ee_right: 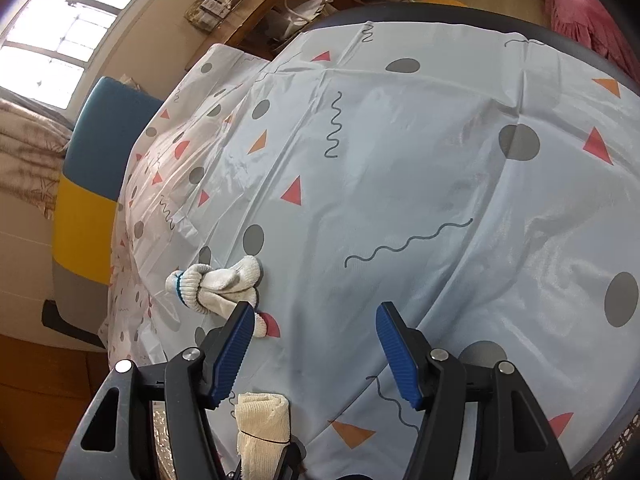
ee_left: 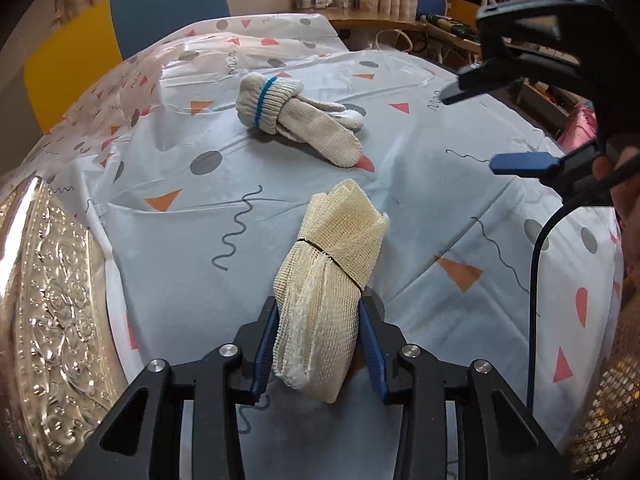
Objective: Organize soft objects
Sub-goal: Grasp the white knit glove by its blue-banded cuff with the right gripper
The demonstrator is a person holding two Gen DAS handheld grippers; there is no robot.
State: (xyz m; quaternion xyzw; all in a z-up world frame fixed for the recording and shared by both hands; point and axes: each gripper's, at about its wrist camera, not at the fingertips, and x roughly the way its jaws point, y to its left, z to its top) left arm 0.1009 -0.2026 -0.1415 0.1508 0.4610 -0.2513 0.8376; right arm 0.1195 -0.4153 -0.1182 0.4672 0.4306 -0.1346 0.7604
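Observation:
My left gripper [ee_left: 320, 316] is shut on a rolled cream mesh cloth [ee_left: 336, 256] tied with a thin dark band, held just above the patterned tablecloth. The same roll shows at the bottom of the right wrist view [ee_right: 262, 424]. A bundle of knitted white work gloves with a blue band [ee_left: 296, 116] lies farther back on the table; it also shows in the right wrist view [ee_right: 218, 288], left of my right gripper. My right gripper [ee_right: 316, 320] is open and empty above the table; it also shows at the right of the left wrist view [ee_left: 472, 132].
An embossed silver tray [ee_left: 52, 320] lies at the left table edge. A gold woven basket [ee_left: 616, 392] sits at the right edge. A blue and yellow chair [ee_left: 120, 28] stands behind the table. A pale patterned tablecloth [ee_right: 400, 184] covers the table.

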